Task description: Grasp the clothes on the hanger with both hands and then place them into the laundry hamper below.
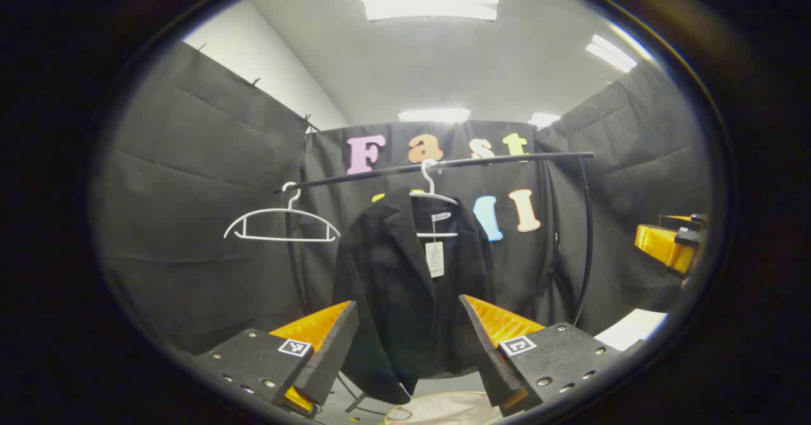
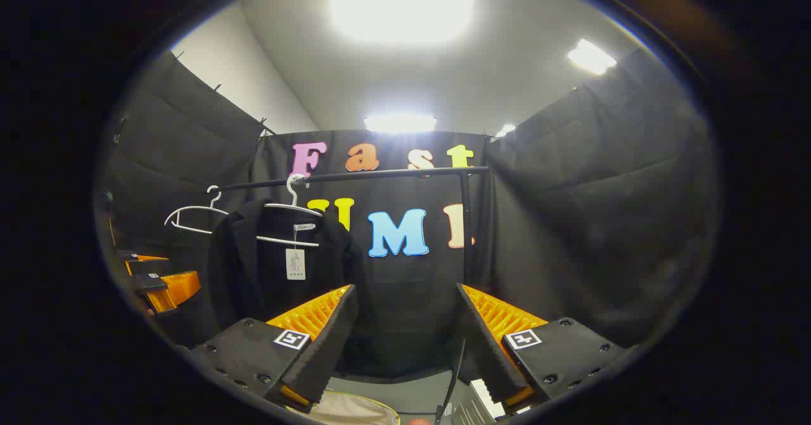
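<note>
One black jacket [image 1: 408, 285] hangs on a white hanger [image 1: 433, 190] from the black rail [image 1: 443, 164], a paper tag [image 1: 434, 259] at its collar, and in the left gripper view it sits dead centre, framed between the spread fingers of the left gripper [image 1: 408, 342], which grip nothing. At ten o'clock of it an empty white hanger [image 1: 282, 222] hangs on the same rail, and at six o'clock, below the hem, a pale rim of the laundry hamper [image 1: 437, 409] shows. In the right gripper view the jacket [image 2: 279, 273] lies at about nine o'clock, the right gripper [image 2: 405, 342] has its fingers apart and holding nothing, and the left gripper [image 2: 158, 282] shows farther off at nine o'clock, apart from the cloth.
</note>
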